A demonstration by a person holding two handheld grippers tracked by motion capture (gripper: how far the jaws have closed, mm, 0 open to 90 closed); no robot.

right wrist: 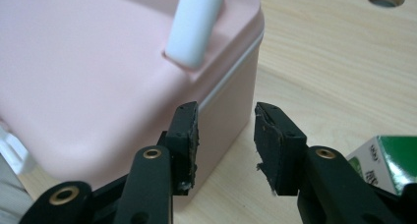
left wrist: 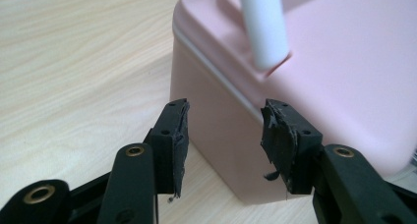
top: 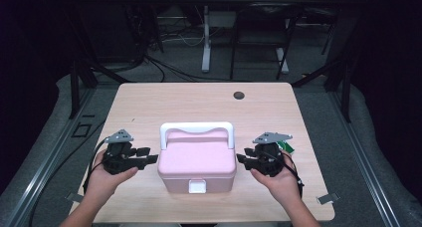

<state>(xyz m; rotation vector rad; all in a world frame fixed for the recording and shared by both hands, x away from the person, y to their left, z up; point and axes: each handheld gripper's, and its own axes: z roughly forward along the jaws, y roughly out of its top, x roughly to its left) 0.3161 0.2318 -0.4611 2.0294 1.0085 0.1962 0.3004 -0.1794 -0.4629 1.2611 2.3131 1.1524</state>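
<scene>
Pink plastic storage box with a white carry handle is sitting closed at the middle of the pale wooden worktop. Left tool and right tool are flanking its sides, jaws parted, gripping nothing. Apparently released, the box is awaiting a fresh approach.
</scene>
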